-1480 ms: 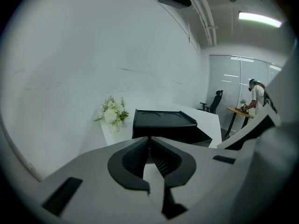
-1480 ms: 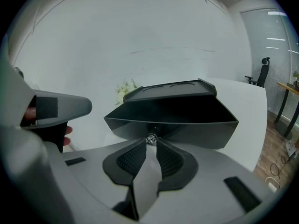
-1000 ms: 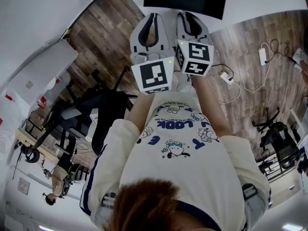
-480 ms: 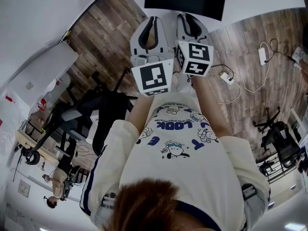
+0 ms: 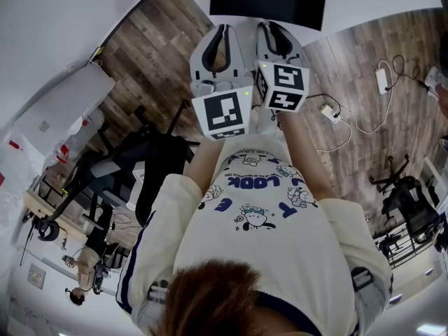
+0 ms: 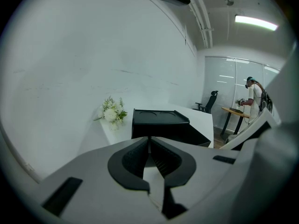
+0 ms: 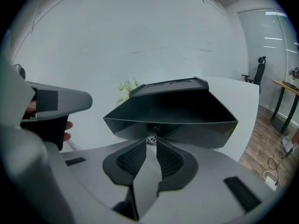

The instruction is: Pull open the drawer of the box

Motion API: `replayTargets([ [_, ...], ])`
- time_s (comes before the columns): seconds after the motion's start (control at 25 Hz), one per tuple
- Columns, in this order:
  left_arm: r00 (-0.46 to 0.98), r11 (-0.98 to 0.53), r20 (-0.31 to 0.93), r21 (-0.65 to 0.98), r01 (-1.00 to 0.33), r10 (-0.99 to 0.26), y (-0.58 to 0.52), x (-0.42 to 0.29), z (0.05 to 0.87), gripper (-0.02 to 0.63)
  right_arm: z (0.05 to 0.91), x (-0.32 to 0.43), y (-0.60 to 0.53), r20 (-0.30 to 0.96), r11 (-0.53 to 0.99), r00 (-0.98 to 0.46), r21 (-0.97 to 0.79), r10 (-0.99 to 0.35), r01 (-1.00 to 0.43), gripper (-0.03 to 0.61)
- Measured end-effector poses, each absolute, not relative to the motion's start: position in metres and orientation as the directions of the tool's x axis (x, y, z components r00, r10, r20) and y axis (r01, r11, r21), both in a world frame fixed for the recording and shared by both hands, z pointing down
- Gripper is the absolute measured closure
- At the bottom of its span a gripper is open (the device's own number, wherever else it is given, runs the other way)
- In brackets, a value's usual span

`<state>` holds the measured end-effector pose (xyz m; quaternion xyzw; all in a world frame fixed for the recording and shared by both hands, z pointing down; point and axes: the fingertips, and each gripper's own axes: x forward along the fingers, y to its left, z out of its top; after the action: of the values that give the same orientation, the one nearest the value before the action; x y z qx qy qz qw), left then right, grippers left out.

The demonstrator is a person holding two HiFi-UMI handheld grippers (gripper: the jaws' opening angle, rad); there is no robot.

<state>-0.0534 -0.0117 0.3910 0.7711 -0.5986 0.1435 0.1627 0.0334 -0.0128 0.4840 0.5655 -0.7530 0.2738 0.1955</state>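
Right gripper (image 7: 151,144) is pinched on the tiny knob (image 7: 151,139) of the black drawer (image 7: 170,113), which looks partly out of the box (image 7: 168,85) on the white table (image 7: 233,90). Pull straight and level; the knob may slip. Left gripper (image 6: 149,141), jaws together and empty, could brace the box.

Far part of box (image 5: 266,2) past head view's edge; knob (image 7: 151,139) half behind right claw (image 7: 151,144)

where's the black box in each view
Head view: black box at the top centre edge.
Left gripper view: black box at centre.
Right gripper view: black box fills the centre, knob low on its front.
Shared landmark: white flowers left of it, in both gripper views only.
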Motion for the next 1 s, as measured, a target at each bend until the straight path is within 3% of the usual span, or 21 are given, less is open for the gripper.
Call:
replayTargets([
  [0.44, 0.233, -0.222, 0.409, 0.074, -0.972, -0.882, -0.015, -0.055, 0.386, 0.586, 0.489, 0.035, -0.016, 0.617, 0.198, -0.263, -0.173, -0.742, -0.965, 0.489],
  [0.6, 0.230, -0.219, 0.394, 0.073, -0.973, -0.890, -0.015, -0.059, 0.379, 0.586, 0.485, 0.033, -0.015, 0.618, 0.198, -0.262, -0.171, -0.742, -0.965, 0.437],
  [0.88, 0.241, -0.231, 0.346, 0.069, -0.970, -0.907, -0.022, -0.055, 0.358, 0.586, 0.457, 0.037, -0.013, 0.574, 0.203, -0.273, -0.185, -0.772, -0.962, 0.440],
  [1.0, 0.250, -0.239, 0.319, 0.073, -0.968, -0.914, -0.026, -0.053, 0.345, 0.586, 0.433, 0.034, -0.012, 0.532, 0.226, -0.292, -0.188, -0.795, -0.956, 0.477],
])
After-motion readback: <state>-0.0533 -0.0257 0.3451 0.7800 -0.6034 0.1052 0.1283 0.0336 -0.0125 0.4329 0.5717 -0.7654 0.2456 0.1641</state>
